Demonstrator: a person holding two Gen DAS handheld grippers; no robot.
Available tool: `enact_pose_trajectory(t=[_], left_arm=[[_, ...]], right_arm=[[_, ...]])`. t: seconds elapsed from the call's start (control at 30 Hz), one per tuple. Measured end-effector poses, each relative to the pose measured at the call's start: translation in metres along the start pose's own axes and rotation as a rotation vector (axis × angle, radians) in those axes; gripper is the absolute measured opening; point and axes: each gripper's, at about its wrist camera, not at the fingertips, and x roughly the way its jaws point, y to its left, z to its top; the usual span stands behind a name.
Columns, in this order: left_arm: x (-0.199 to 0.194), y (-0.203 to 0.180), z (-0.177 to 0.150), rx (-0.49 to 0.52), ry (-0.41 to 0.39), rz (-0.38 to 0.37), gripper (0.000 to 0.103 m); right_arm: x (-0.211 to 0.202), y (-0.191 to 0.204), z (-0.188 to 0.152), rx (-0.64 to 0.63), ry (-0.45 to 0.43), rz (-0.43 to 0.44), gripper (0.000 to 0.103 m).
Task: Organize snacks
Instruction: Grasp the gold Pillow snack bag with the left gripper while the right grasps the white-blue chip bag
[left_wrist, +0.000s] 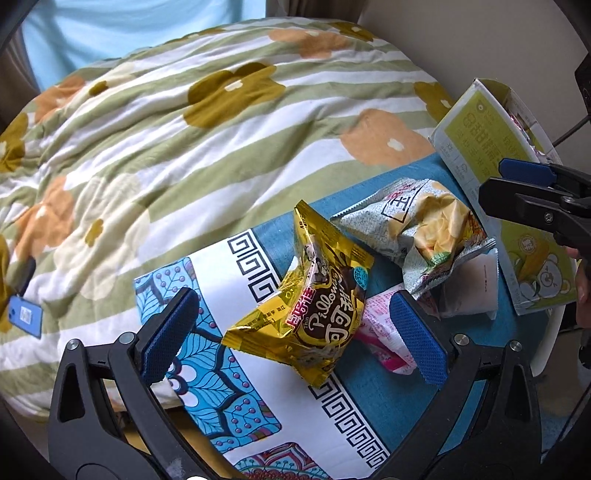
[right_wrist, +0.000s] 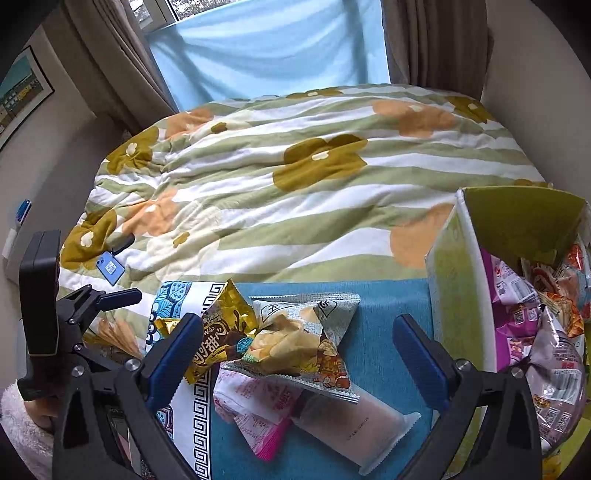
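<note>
A gold snack packet (left_wrist: 317, 299) lies on the patterned table cloth (left_wrist: 229, 269), between the fingers of my open left gripper (left_wrist: 295, 347). Behind it lie a grey-white snack packet (left_wrist: 417, 229) and a pink-white packet (left_wrist: 384, 332). In the right wrist view my open right gripper (right_wrist: 299, 354) stands over the grey-white packet (right_wrist: 303, 339), the pink-white packet (right_wrist: 266, 410) and the gold packet (right_wrist: 221, 332). A green cardboard box (right_wrist: 458, 291) at the right holds several snack packets (right_wrist: 532, 325). The box also shows in the left wrist view (left_wrist: 487, 147), with the right gripper (left_wrist: 532, 188) before it.
A bed with a flowered green-striped quilt (right_wrist: 295, 177) lies behind the table. A blue phone (right_wrist: 110, 267) rests on the quilt at the left. Curtains and a window stand at the back.
</note>
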Motion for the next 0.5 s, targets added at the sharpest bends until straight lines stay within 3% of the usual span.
enact_pose_trajectory(t=[0.3,0.5], left_arm=[[0.034,0.012,0.001,-0.024,0.053,-0.083,0.096],[0.046,0.009,-0.007,-0.023,0.079,-0.129,0.079]], right_arm=[[0.051,-0.007,-0.005,0.070,0.124,-0.009,0.102],[0.072,-0.010,-0.006,0.106,0.170,-0.017,0.101]])
